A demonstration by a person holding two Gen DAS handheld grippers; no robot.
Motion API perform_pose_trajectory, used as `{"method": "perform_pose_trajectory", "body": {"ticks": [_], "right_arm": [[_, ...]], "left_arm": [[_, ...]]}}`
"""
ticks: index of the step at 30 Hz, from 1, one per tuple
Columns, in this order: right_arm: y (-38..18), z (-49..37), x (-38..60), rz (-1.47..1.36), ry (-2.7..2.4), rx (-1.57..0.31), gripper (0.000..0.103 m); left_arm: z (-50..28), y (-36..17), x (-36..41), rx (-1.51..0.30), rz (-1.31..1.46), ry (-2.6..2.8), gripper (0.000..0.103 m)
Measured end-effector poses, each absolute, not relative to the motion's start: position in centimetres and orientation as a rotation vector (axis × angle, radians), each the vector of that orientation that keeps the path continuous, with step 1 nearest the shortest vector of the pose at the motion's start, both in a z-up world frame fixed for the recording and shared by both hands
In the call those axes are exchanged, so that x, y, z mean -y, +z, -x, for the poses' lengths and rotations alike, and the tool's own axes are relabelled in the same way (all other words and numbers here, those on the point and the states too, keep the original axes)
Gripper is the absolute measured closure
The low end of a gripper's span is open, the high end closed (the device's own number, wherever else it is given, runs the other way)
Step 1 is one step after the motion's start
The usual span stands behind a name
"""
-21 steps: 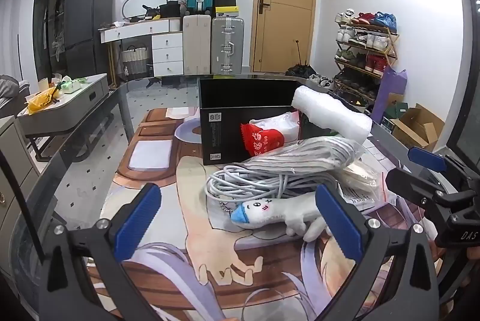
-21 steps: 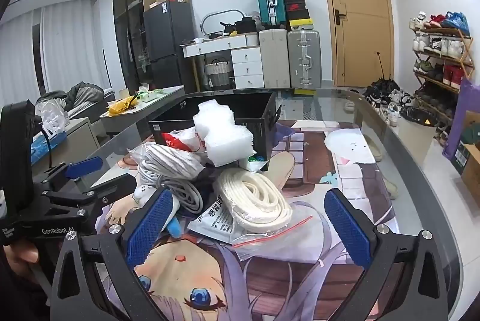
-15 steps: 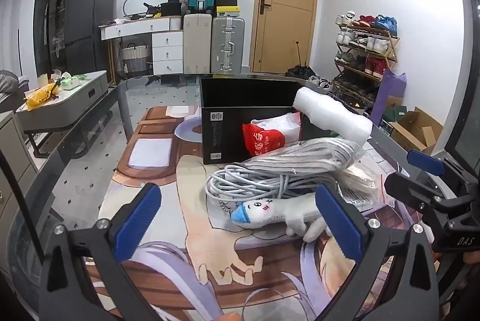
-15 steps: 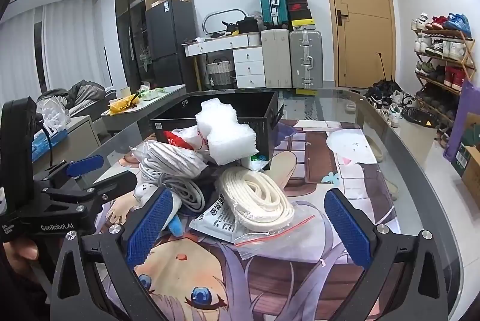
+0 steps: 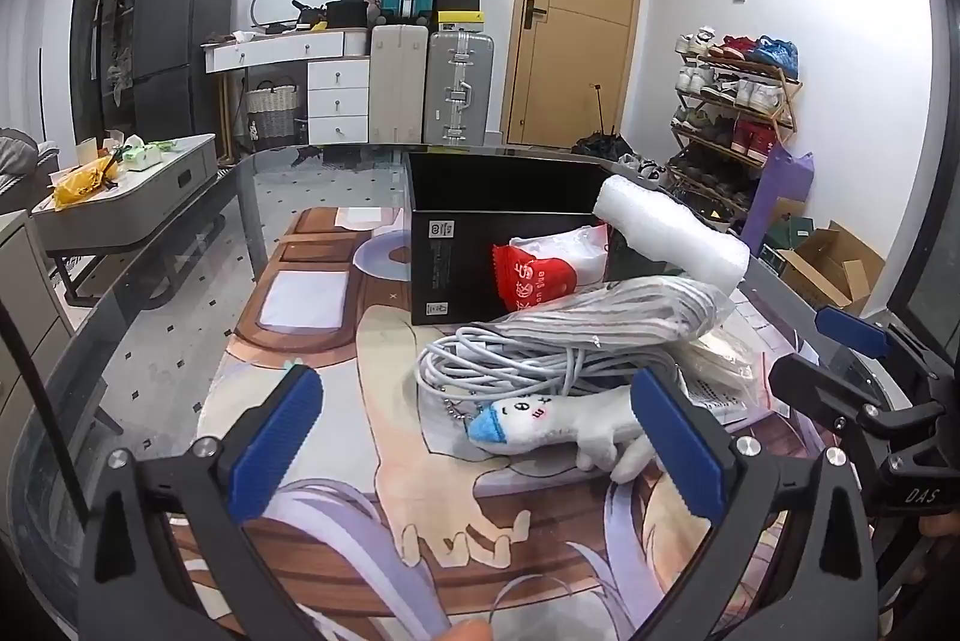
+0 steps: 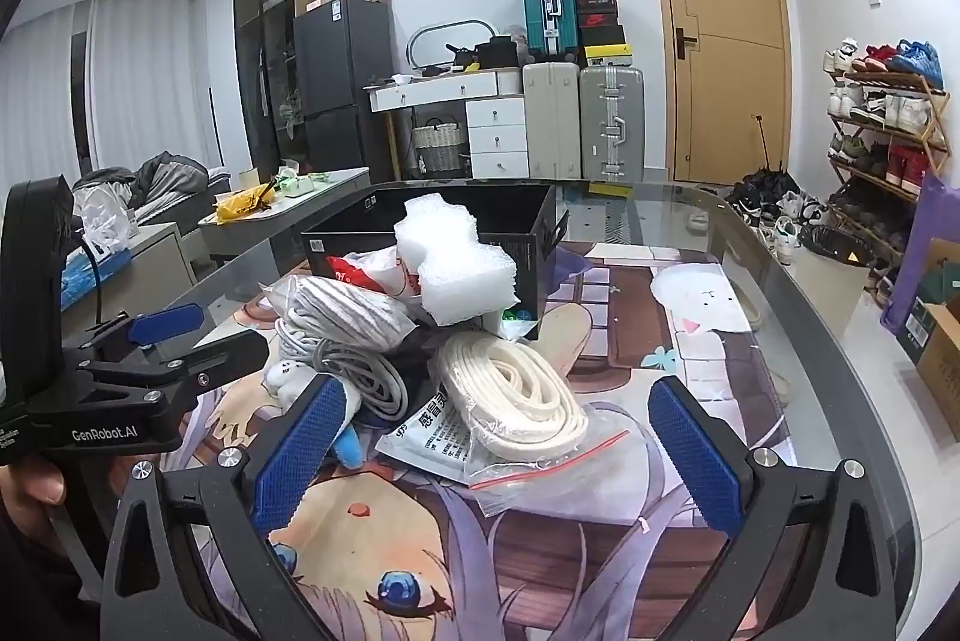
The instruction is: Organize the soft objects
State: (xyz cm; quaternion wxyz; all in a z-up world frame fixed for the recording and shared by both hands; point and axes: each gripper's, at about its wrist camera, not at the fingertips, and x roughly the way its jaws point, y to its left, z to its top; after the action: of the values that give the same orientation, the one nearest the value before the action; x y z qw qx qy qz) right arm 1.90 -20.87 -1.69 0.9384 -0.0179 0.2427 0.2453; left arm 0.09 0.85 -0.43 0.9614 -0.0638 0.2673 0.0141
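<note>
A pile of soft things lies on the glass table before an open black box (image 5: 504, 197). A grey plush toy (image 5: 552, 425) with a blue tip lies nearest, just in front of my open, empty left gripper (image 5: 474, 437). Behind it are a grey cable bundle (image 5: 600, 335), a red and white bag (image 5: 540, 269) and a bubble wrap roll (image 5: 672, 233). In the right wrist view my right gripper (image 6: 492, 443) is open and empty over a bagged white rope coil (image 6: 516, 389). The bubble wrap (image 6: 456, 269) leans on the box (image 6: 534, 245).
A printed anime mat (image 5: 336, 341) covers the table. The table's curved edge (image 6: 840, 341) runs along the right. My right gripper shows at the left wrist view's right side (image 5: 852, 359); my left gripper shows at the right wrist view's left side (image 6: 168, 335).
Both grippers have edged very slightly; the pile and box have not moved.
</note>
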Motion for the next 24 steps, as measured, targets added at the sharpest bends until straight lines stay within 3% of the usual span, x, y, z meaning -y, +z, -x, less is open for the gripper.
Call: {"method": "perform_pose_trajectory", "body": {"ticks": [24], "right_arm": [[-1.57,-1.53,21.15,0.032,0.496,-0.494,0.0]], "left_arm": [[-0.32,-0.66,-1.11,-0.562,0.132,0.021,0.0]]}}
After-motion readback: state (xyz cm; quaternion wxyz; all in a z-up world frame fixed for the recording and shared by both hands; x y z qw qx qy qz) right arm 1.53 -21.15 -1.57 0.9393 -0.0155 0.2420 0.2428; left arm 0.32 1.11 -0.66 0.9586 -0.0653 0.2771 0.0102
